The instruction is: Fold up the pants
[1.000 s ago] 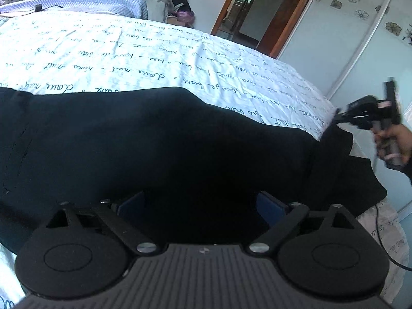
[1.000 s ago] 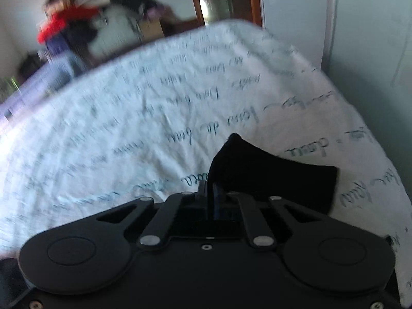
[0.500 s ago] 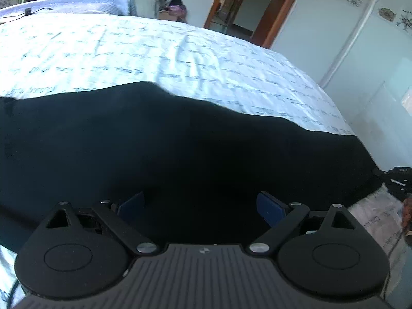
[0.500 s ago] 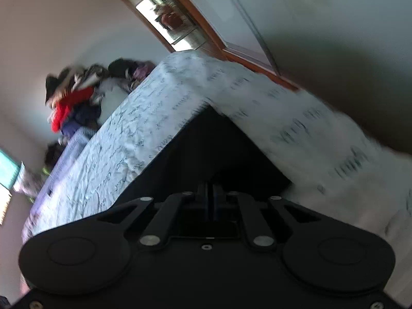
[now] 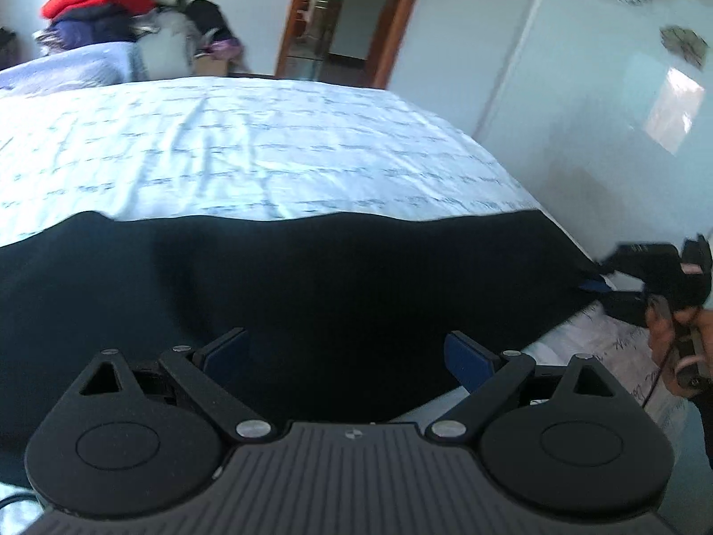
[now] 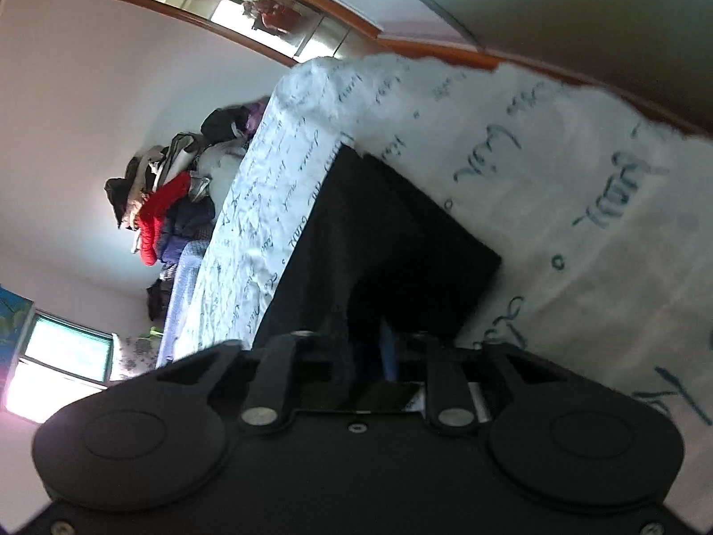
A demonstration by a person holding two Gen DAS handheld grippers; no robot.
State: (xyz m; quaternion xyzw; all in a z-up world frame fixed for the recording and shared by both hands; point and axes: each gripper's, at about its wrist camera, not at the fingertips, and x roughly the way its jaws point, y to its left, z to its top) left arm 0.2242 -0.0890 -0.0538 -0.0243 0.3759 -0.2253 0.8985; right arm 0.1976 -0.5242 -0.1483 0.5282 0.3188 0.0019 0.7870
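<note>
we see the black pants (image 5: 312,281) spread across the near part of the bed (image 5: 267,147), lying on the white sheet printed with lines of handwriting and reaching from the left border of the left wrist view to the bed's right edge. the left gripper (image 5: 352,352) hovers over the near portion of the cloth with its two blue-padded fingers (image 5: 465,359) set wide apart; nothing sits between them. the right gripper (image 6: 367,347) is at the far right end of the pants, where the cloth hangs over the side of the bed; its fingers are drawn close together with a fold of the black cloth pinched between them (the blue pad (image 6: 387,352) shows beside the fabric). in the left wrist view we see the same right gripper at the cloth's corner, held by the person's hand (image 5: 677,339). behind the bed a pile of clothes (image 5: 102,9) with a red garment on top rests against the wall, next to a wood-framed doorway (image 5: 347,18). a pale wardrobe door (image 5: 601,89) with flower motifs stands on the right side.
</note>
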